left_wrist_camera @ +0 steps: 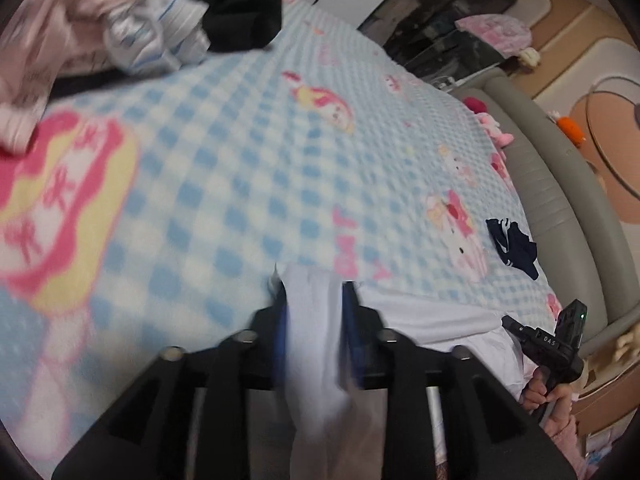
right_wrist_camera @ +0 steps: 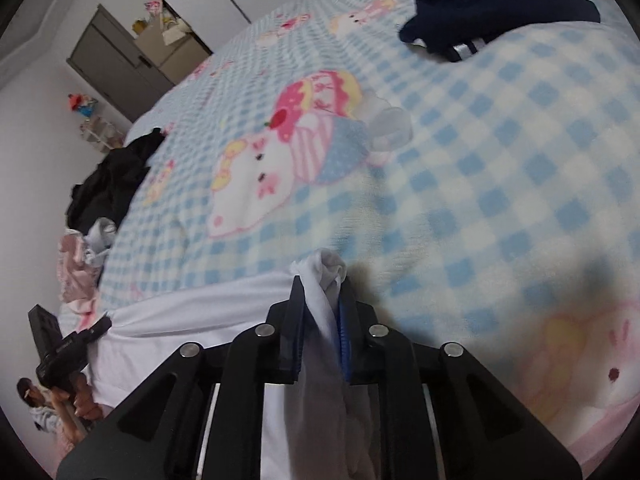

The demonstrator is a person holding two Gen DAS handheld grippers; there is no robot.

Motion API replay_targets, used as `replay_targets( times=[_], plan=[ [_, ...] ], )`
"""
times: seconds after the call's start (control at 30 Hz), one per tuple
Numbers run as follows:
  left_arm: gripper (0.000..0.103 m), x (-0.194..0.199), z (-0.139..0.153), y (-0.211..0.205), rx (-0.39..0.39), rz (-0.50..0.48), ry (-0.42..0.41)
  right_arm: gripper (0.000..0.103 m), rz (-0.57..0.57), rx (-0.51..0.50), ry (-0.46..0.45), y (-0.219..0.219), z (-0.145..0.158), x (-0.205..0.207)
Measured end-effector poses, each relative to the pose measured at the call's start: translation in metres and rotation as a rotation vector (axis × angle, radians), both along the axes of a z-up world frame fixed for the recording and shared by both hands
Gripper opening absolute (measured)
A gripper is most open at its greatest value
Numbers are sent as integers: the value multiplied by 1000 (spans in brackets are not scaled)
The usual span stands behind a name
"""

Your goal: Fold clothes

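While both show white garment (left_wrist_camera: 316,320), only right shows door (right_wrist_camera: 116,64).

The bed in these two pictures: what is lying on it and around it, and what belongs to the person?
blanket: one, blue and white check with pink cartoon figures, covering the bed.
white garment: one, at the near edge of the bed, stretched between the two grippers.
navy garment: one, dark blue with white stripes, alone on the blanket.
clothes pile: one heap, pink, pale blue and black, at the bed's far side.
bed frame: grey, padded, along the blanket's edge.
left gripper: black with blue pads, jaws around a bunch of the white garment.
right gripper: black, jaws shut on a twisted bunch of it.
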State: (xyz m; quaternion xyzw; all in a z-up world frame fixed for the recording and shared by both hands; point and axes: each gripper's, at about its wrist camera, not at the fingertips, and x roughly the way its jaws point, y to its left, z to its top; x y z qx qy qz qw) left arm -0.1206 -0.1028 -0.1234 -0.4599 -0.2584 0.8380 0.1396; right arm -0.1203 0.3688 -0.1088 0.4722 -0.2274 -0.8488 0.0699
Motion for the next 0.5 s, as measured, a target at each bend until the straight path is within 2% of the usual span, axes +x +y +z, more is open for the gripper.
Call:
replay_targets(
  times=[0.03, 0.1, 0.13, 0.17, 0.23, 0.27, 0.37, 0.5],
  plan=[
    [43, -5, 2, 1, 1, -13, 5, 24, 8, 11, -2, -1, 3, -3],
    [42, -16, 5, 2, 6, -40, 9, 41, 17, 44, 0, -3, 7, -11],
    [42, -23, -1, 2, 24, -57, -21, 41, 24, 44, -9, -4, 4, -16],
    [38, -30, -9, 6, 30, -75, -61, 40, 26, 40, -25, -3, 1, -21],
    [24, -32, -14, 15, -8, -87, -81, 17, 45, 39, -43, -7, -4, -25],
    [21, -31, -14, 19, -30, -87, -77, 13, 56, 41, -49, -9, -6, -26],
    [15, -22, -4, 19, -69, -40, -15, 12, 78, 102, -17, -17, 1, -20],
    [14, -13, 12, 5, -59, 25, 31, 11, 38, 65, 29, -9, 17, -13]
  ],
)
